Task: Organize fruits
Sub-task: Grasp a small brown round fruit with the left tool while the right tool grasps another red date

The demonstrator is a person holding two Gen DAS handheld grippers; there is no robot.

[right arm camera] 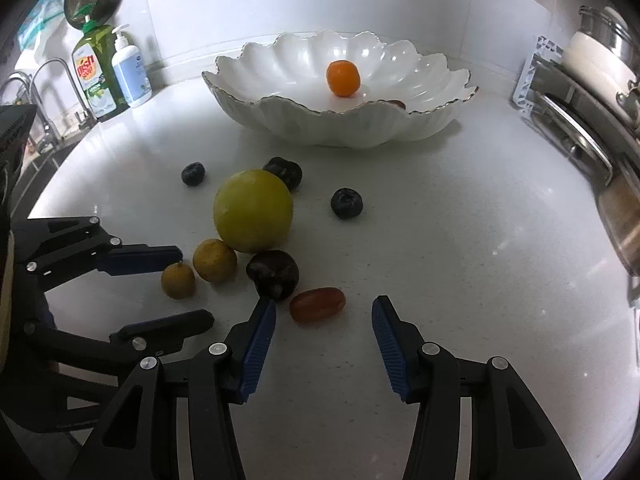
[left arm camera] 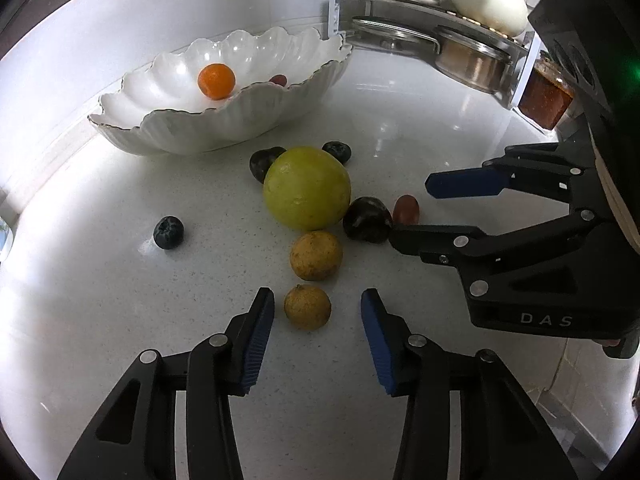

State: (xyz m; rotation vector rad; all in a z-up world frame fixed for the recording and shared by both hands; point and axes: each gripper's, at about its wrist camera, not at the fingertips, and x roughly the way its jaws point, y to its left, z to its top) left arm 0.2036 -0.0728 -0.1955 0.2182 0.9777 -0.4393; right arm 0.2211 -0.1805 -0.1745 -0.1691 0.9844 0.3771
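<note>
A small yellow fruit [left arm camera: 307, 307] lies on the white counter between the blue pads of my left gripper [left arm camera: 318, 304], which is open and does not touch it. A red grape [right arm camera: 318, 304] lies between the pads of my right gripper [right arm camera: 323, 307], also open and clear of it. Beyond them lie a second yellow fruit [left arm camera: 316, 255], a big green fruit [left arm camera: 307, 188], two dark cherries [left arm camera: 367, 220] [left arm camera: 264, 162] and two blueberries [left arm camera: 169, 232] [left arm camera: 337, 151]. The scalloped white bowl [left arm camera: 224, 120] behind holds an orange kumquat [left arm camera: 216, 81] and a red grape [left arm camera: 278, 79].
A rack with steel pots and lids [left arm camera: 460, 52] and a jar [left arm camera: 546, 96] stands at the back right. Dish soap [right arm camera: 96, 76], a pump bottle [right arm camera: 130, 72] and a faucet [right arm camera: 52, 76] over a sink are at the far left.
</note>
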